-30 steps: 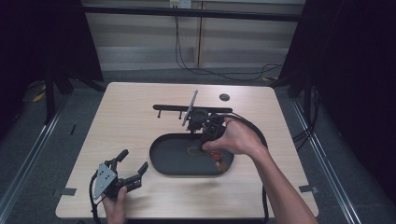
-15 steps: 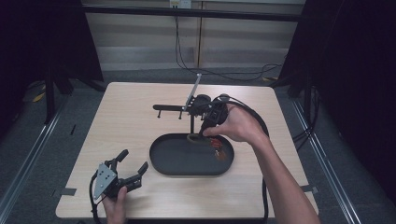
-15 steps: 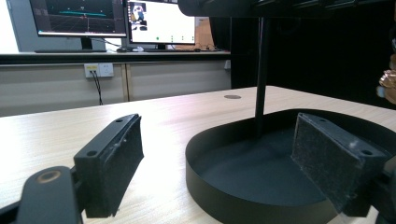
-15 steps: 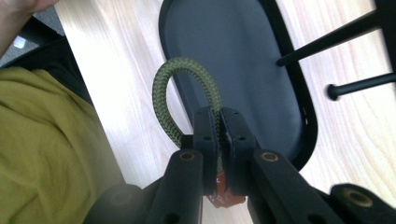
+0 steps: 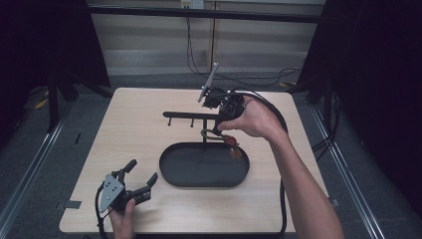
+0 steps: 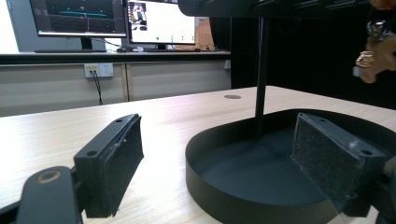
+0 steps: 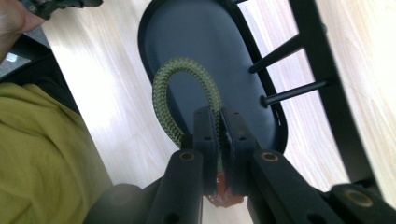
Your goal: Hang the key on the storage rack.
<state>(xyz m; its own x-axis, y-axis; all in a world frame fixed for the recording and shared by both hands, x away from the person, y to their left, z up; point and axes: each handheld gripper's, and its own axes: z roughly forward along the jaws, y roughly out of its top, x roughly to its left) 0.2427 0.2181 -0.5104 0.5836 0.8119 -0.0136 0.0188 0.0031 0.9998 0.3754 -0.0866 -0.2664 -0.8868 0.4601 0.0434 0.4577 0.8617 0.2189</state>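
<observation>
So the right gripper [image 7: 218, 135] has its two black jaws pinched tight on a loop of olive-green braided cord [image 7: 183, 88], with some small reddish-brown charm [image 5: 234, 149] dangling under it. In the high view the loop [image 5: 208, 133] hangs in the air just beside the post of the black metal hanger stand with pegs along its crossbar [image 5: 191, 115], above the far right end of the black oval tray [image 5: 204, 180] that forms the stand's base. My read: the pickup is done, and what's left is slipping the loop over one of the pegs [image 7: 292, 95] and letting go. It isn't on any peg yet.

The left gripper [image 5: 133, 185] sits at the near left corner of the light wooden table [image 5: 139, 134], jaws spread wide with nothing between them.

Hard to make out: the charm is blurry in every view, so I can't say what it actually is, and the right hand [image 5: 254, 119] covers most of that gripper from above
</observation>
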